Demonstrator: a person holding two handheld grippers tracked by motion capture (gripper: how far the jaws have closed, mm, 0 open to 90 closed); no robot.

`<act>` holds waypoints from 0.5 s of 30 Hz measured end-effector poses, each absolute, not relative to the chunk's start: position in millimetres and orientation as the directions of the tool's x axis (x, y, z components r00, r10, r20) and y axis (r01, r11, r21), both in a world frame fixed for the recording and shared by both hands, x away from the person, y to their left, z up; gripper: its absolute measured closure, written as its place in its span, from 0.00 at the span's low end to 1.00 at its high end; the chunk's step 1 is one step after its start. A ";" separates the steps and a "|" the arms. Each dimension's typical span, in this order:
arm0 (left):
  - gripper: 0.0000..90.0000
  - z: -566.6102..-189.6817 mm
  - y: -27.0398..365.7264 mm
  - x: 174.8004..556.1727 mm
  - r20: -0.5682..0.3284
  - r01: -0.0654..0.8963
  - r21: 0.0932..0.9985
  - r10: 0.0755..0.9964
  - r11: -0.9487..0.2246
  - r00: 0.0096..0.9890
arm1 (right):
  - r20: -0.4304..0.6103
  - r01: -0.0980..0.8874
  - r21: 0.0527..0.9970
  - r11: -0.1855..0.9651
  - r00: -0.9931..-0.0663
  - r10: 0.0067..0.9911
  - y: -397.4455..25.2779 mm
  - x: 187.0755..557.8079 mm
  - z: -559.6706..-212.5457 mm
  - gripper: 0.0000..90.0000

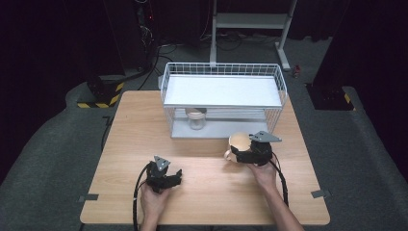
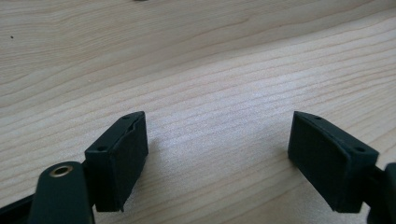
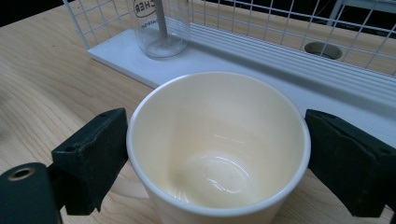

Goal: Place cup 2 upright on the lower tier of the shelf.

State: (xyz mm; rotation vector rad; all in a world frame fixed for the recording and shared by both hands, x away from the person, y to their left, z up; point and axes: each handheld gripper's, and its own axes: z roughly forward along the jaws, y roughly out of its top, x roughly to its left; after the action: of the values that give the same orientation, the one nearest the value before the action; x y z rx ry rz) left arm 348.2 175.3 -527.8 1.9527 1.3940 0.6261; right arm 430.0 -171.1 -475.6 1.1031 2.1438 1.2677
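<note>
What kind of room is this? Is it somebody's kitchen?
Probably not a kitchen. It looks like a lab or studio for recording: a wooden table in a dark room, cables on the floor behind it, and a hand working tongs around a cream cup by a white wire rack.

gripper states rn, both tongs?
Left tongs: open, nothing between them, over bare table.
Right tongs: closed around the cream cup, pads at both sides.

A lab: wooden table (image 1: 202,187) under dark drapes, cables (image 1: 159,50) (and hazard-striped blocks (image 1: 102,94)) on grey floor.
</note>
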 end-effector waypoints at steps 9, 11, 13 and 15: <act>0.23 -527.8 175.3 348.1 0.011 0.636 0.738 0.947 -0.224 0.321 | 0.033 0.412 0.871 0.267 -0.591 0.806 -167.3 433.6 -477.4 0.10; 0.23 -527.8 175.3 348.1 0.010 0.637 0.738 0.947 -0.224 0.321 | 0.034 0.409 0.875 0.260 -0.587 0.809 -166.7 434.2 -478.6 0.10; 0.23 -527.8 175.2 348.1 0.010 0.636 0.738 0.947 -0.224 0.321 | 0.042 0.411 0.876 0.254 -0.588 0.808 -166.7 435.4 -479.5 0.10; 0.23 -527.9 175.2 348.1 0.011 0.636 0.739 0.947 -0.223 0.320 | 0.045 0.410 0.877 0.251 -0.590 0.806 -166.9 436.1 -480.0 0.10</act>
State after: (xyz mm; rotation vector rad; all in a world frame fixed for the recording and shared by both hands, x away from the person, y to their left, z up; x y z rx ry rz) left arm 348.1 175.2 -527.9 1.9516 1.3934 0.6279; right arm 436.1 -166.9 -480.0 1.1079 2.1138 1.2875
